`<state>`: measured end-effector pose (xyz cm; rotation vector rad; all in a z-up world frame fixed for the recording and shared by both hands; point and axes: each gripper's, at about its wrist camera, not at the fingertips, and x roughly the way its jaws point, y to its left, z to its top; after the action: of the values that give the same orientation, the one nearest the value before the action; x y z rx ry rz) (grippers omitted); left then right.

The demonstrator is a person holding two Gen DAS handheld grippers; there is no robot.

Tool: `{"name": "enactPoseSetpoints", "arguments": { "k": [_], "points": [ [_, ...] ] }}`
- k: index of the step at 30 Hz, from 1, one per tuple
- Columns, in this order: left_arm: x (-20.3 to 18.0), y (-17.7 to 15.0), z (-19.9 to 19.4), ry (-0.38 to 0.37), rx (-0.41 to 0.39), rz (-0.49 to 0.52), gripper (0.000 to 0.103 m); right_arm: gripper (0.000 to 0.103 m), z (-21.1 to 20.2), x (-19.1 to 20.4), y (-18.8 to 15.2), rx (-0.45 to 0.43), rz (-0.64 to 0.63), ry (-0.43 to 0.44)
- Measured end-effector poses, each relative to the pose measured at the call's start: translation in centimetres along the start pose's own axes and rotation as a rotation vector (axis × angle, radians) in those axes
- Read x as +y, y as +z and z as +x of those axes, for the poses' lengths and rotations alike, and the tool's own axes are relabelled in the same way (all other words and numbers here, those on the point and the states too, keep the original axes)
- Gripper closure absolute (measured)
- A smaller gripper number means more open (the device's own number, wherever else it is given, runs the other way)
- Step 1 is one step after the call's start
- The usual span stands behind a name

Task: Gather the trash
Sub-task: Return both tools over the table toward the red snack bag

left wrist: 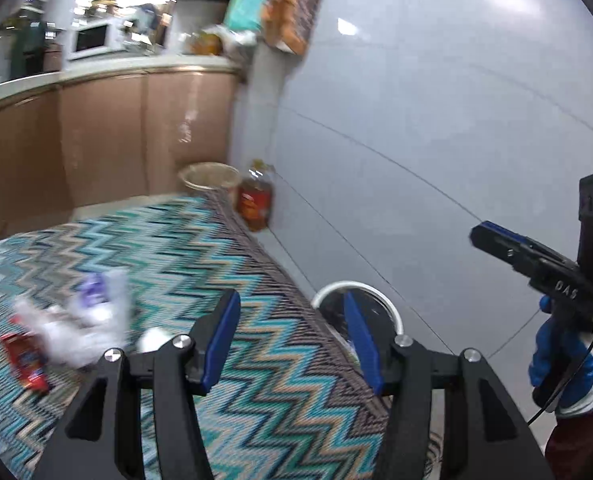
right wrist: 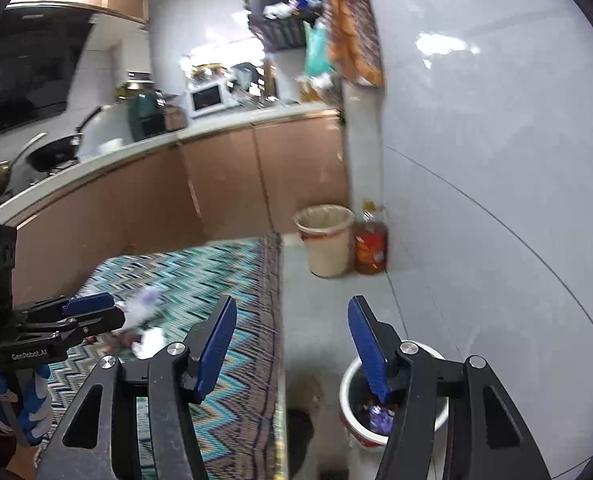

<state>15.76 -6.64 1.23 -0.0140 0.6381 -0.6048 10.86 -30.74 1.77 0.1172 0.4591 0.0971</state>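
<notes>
Blue-padded jaws of the left gripper [left wrist: 292, 344] stand apart with nothing between them, hanging over the right edge of the teal zigzag-patterned woven mat [left wrist: 184, 256]. Just past that edge, on the pale tiled floor [right wrist: 328, 312], sits the white plastic trash bin with a red band [right wrist: 350, 408], which already holds purple and dark wrappers. Over it hangs the right gripper [right wrist: 292, 344], likewise released and empty.

Trash to be collected lies near the mat's left edge: a crumpled white plastic wrapper with a purple scrap [left wrist: 88, 320], a flat red snack packet [left wrist: 26, 360] touching it, and a small white wad [left wrist: 152, 338] just beside the left gripper's near finger. Both views are smeared there, so finer detail cannot be told.

A second cream bin lined with a bag [right wrist: 326, 240] and an amber oil bottle with a red label [right wrist: 371, 244] stand well apart, beyond the mat's far right corner against the grey wall.

The step in hand looks like going back for another piece. To do it well, take one item at a time, pinch the crumpled plastic at its bulk so it does not slip, and lift the flat packet by an edge. Carry each fully over the bin's rim before letting go.
</notes>
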Motion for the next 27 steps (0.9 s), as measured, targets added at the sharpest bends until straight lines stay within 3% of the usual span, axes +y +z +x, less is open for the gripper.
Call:
{"name": "enactPoseSetpoints", "arguments": {
  "k": [7, 14, 18, 27],
  "points": [
    [6.3, -2.5, -8.7, 0.151, -0.121, -0.086, 0.047, 0.047, -1.2, 5.5, 1.3, -0.03, -0.092, 0.082],
    [11.6, -5.0, -14.8, 0.303, -0.204, -0.187, 0.046, 0.047, -1.4, 9.3, 1.6, -0.041, -0.147, 0.15],
    [14.7, -6.8, -16.9, 0.362, -0.241, -0.273, 0.044, 0.047, -0.9, 11.0, 1.2, -0.024, -0.165, 0.182],
    [19.6, -9.9, -18.1, 0.447, -0.228, -0.38, 0.044, 0.047, 1.0, 12.2, 1.2, 0.005, -0.17, 0.2]
  ]
}}
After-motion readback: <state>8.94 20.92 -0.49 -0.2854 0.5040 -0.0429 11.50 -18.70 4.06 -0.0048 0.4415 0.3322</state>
